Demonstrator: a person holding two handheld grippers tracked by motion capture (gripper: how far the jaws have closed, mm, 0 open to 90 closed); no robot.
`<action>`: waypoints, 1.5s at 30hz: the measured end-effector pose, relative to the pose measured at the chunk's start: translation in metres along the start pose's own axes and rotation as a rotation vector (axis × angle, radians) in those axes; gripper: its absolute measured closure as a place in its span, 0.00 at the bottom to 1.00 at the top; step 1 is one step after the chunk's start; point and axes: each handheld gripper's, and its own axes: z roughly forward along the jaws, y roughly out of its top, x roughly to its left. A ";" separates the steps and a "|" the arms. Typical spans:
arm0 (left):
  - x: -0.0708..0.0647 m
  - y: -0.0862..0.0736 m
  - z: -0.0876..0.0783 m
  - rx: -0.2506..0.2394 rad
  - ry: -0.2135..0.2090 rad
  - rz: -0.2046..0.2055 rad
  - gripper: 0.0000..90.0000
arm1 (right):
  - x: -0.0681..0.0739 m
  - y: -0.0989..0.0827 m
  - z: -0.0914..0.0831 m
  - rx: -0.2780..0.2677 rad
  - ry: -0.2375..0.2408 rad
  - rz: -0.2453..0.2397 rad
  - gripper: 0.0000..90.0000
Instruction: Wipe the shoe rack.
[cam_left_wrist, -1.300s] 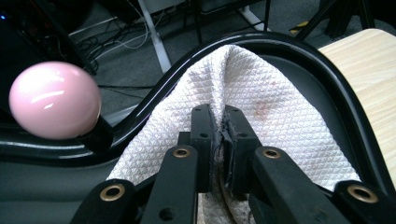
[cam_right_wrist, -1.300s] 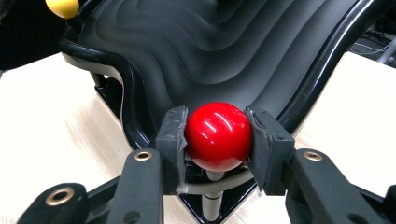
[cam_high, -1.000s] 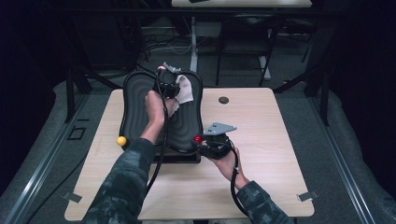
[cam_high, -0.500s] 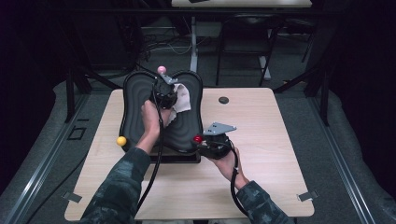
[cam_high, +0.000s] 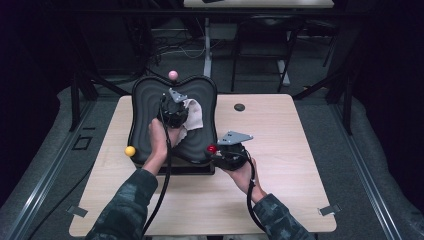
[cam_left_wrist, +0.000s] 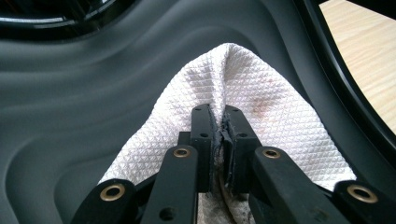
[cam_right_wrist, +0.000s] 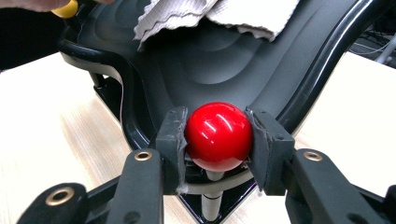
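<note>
A black ridged tray-like device (cam_high: 150, 100) with ball-tipped knobs lies on the wooden table. My left gripper (cam_high: 176, 111) is over its middle, shut on a white textured cloth (cam_high: 192, 116) that lies against the black surface. In the left gripper view the jaws pinch a fold of the cloth (cam_left_wrist: 261, 107) above the wavy black surface (cam_left_wrist: 93, 112). My right gripper (cam_high: 220, 150) is at the device's front right corner, shut on the red ball knob (cam_high: 212, 148). The right gripper view has the red ball (cam_right_wrist: 218, 135) clamped between both pads, with the cloth (cam_right_wrist: 205, 14) farther up the tray.
A yellow ball knob (cam_high: 130, 150) sticks out at the device's front left and a pink one (cam_high: 173, 74) at its back edge. A small dark disc (cam_high: 239, 107) lies on the table (cam_high: 280, 150) to the right. Chairs and table legs stand beyond the far edge.
My left gripper has drawn the cloth back toward me and slightly left across the black surface, uncovering the pink knob. The right gripper has stayed on the red ball.
</note>
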 end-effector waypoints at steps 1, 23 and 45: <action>0.000 -0.002 -0.001 -0.001 -0.002 0.000 0.93 | 0.000 0.000 0.000 -0.001 0.001 -0.001 0.67; -0.013 -0.050 -0.026 -0.013 -0.039 0.026 0.93 | 0.001 0.000 0.000 0.002 -0.008 -0.005 0.67; -0.018 -0.079 -0.043 -0.002 -0.068 0.020 0.93 | 0.001 0.000 0.000 0.002 -0.008 -0.007 0.67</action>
